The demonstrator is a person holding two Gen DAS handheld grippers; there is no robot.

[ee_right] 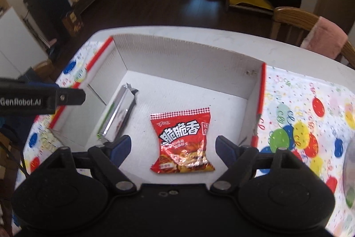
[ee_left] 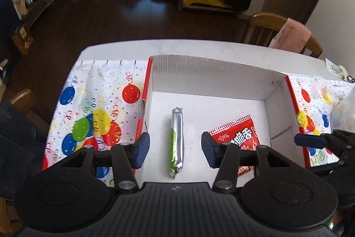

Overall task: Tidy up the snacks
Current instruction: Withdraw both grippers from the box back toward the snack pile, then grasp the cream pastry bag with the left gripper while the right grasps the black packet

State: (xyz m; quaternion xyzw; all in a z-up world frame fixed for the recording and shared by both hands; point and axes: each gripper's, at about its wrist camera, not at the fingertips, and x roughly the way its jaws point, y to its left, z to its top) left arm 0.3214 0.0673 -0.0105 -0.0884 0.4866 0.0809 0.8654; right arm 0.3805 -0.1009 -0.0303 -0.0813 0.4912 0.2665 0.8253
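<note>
The left gripper point(ee_left: 175, 146) is hovering above the near part of the white cardboard box point(ee_left: 213, 72), its jaws apart and gripping nothing. The silver-and-green snack stick point(ee_left: 177, 141) is lying flat on the box floor directly below the gap, untouched. The right gripper point(ee_right: 172, 148) is likewise hanging over the box with jaws standing wide and empty; the red snack packet point(ee_right: 180, 140) is lying flat beneath them.

Handling notes, as judgement: both items are looking light. The foil stick is appearing slick and fairly stiff; grip it across its middle, on the long sides. The red packet is appearing soft, air-filled and crushable; pinch a crimped end seal or close gently across its width.

Beyond the box walls, the balloon-print flaps point(ee_right: 304, 126) are lying spread on the white table point(ee_right: 221, 34). Farther off, a wooden chair point(ee_right: 295, 21) is standing behind the table.
</note>
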